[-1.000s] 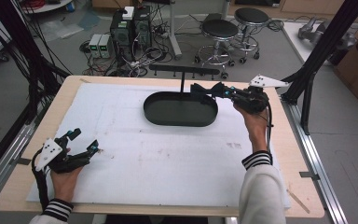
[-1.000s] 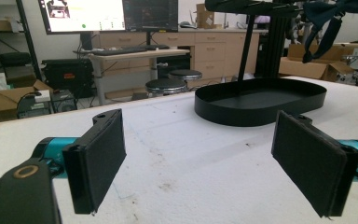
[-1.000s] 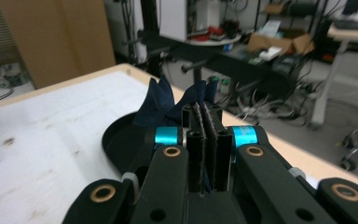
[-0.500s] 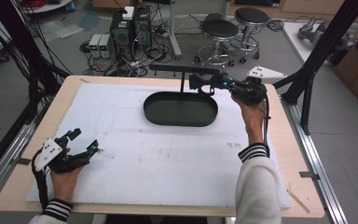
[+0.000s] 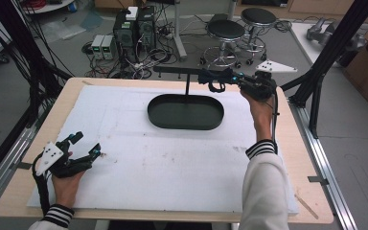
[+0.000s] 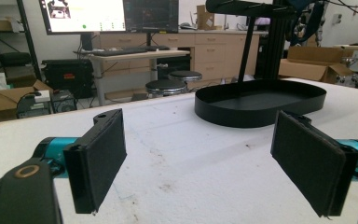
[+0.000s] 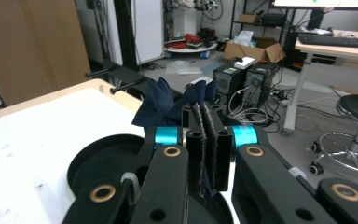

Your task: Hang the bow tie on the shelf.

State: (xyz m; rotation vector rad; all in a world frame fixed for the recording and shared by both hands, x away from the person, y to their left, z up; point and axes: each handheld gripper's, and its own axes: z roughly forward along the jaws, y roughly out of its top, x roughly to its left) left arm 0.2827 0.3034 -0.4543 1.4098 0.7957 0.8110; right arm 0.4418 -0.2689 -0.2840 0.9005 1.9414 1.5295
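My right gripper [image 5: 210, 80] is shut on a dark navy cloth [image 5: 216, 86], held up at the far right beside the horizontal bar [image 5: 172, 70] of a black stand. In the right gripper view the cloth [image 7: 168, 100] bunches out past the closed jaws [image 7: 204, 116]. Below sits a black oval tray [image 5: 153, 112] from which the stand's post [image 5: 188, 86] rises. My left gripper [image 5: 87, 143] rests open on the white mat at the near left, nothing between its pads [image 6: 98, 158]. The tray [image 6: 242, 116] lies ahead of it.
A white mat [image 5: 172, 167] covers the wooden table [image 5: 306, 158]. Black frame posts [image 5: 335, 52] stand at the right and left edges. Stools [image 5: 226, 29] and computer boxes [image 5: 129, 28] are on the floor beyond the far edge.
My right gripper has risen and shifted left toward the stand's bar, carrying the cloth. The left gripper has stayed in place.
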